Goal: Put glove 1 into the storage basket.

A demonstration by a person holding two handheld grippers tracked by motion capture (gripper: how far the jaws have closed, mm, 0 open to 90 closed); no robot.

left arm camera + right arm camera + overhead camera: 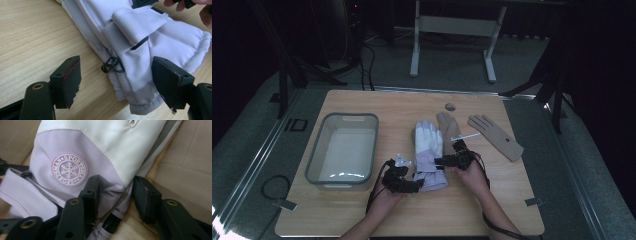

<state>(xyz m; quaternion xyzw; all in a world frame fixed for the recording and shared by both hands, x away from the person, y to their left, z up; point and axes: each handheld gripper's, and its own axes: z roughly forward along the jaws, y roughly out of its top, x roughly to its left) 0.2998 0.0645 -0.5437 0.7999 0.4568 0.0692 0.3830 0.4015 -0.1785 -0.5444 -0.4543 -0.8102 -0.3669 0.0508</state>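
Note:
A padded white and lavender ski glove [429, 150] lies on the wooden table, fingers pointing away. My right gripper [457, 159] is at the glove's right edge near the wrist; in the right gripper view its jaws [117, 192] pinch the lavender fabric beside a round snowflake badge [69, 169]. My left gripper [399, 180] is at the glove's cuff. It stands open [117, 82], its jaws on either side of the cuff's corner, apart from the fabric. A small black clip [112, 65] hangs from the cuff's seam.
A grey plastic bin [343, 150] stands at the left. One tan glove [447, 127] lies partly under the ski glove's right side and another [495, 136] farther right. A thin white stick [467, 136] and a small round object [450, 106] lie beyond.

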